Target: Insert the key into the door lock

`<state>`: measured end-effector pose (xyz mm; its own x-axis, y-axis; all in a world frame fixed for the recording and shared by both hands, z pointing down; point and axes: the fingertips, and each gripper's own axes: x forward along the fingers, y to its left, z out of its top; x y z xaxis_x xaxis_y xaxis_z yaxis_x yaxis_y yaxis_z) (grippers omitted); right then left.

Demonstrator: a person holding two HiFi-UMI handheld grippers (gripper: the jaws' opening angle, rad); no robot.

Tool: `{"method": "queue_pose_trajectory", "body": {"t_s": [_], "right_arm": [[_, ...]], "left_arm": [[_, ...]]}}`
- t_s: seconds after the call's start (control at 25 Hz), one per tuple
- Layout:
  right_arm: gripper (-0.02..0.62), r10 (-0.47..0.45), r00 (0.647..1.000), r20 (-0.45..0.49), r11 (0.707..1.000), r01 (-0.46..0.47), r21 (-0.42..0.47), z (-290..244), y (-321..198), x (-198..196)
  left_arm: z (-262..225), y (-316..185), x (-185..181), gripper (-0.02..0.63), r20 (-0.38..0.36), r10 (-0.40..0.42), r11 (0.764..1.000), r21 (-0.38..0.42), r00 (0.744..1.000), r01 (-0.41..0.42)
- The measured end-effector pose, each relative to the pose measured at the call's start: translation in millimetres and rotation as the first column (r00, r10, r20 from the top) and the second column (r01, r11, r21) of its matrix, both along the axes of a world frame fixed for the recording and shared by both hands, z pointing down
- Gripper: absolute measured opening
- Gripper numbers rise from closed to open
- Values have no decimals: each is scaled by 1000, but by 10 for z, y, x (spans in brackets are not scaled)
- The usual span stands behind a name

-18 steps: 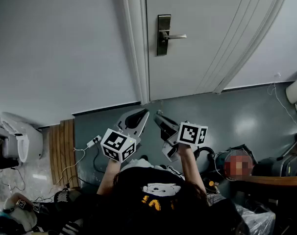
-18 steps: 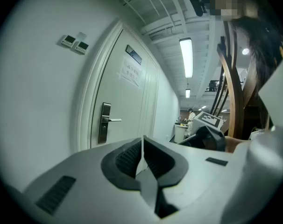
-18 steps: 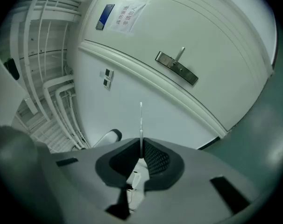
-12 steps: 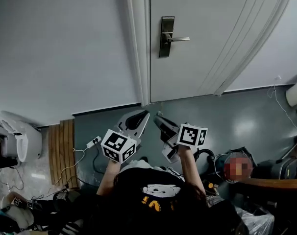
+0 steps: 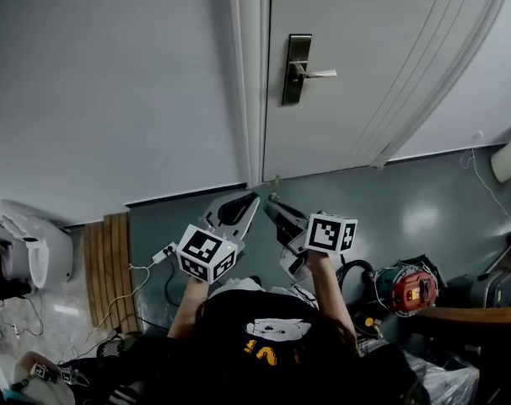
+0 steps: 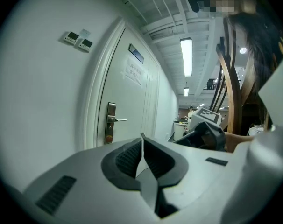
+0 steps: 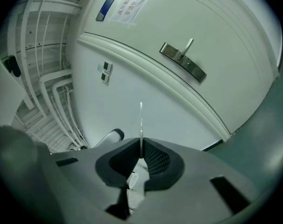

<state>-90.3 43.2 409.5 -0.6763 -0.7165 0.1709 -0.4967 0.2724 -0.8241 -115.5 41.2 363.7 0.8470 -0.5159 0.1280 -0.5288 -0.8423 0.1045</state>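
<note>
A white door (image 5: 382, 66) faced you, its lock plate (image 5: 297, 68) well ahead. Fingers of your right gripper (image 7: 140, 144) pinched the key (image 7: 141, 119), blade protruding: thin, stiff, light, likely to twist unless gripped at the head. Your left gripper (image 6: 141, 142) was closed, empty.

The head view is swinging. The door lock (image 5: 297, 68) and its lever handle (image 5: 319, 73) are sliding rightward and a little lower in the frame, and the door frame (image 5: 254, 74) is moving with them. The left gripper (image 5: 245, 202) and the right gripper (image 5: 272, 205), carrying the key (image 7: 141, 120), are edging slightly lower. The wooden slats (image 5: 110, 264) and the white object (image 5: 34, 229) at far left are dropping too.
</note>
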Motion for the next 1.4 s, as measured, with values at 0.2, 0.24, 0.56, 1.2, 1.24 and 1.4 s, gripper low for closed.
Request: {"method": "queue_pose_trajectory", "body": {"t_s": [0.2, 0.24, 0.56, 1.2, 1.24, 1.4], "right_arm": [[21, 14, 999, -32, 1000, -15, -14, 91, -197, -182], [21, 18, 999, -38, 1000, -19, -17, 106, -203, -181], [21, 54, 997, -52, 997, -56, -57, 235, -318, -36], [21, -3, 1000, -27, 995, 0, -96, 376, -1472, 880], [21, -10, 1000, -22, 995, 8, -98, 371, -1557, 938], [21, -42, 999, -3, 993, 42, -107, 396, -1828, 1136]], "left_arm": [[120, -225, -237, 17, -4, 10, 1000, -17, 1000, -10], [141, -244, -254, 17, -8, 10, 1000, -21, 1000, -10], [291, -386, -164, 17, -25, 35, 997, -62, 999, -36], [378, -1579, 740, 17, -15, -29, 996, -89, 999, 28], [359, -1660, 809, 17, -15, -35, 995, -89, 999, 34], [371, -1898, 1065, 17, 3, -51, 994, -97, 999, 51]]}}
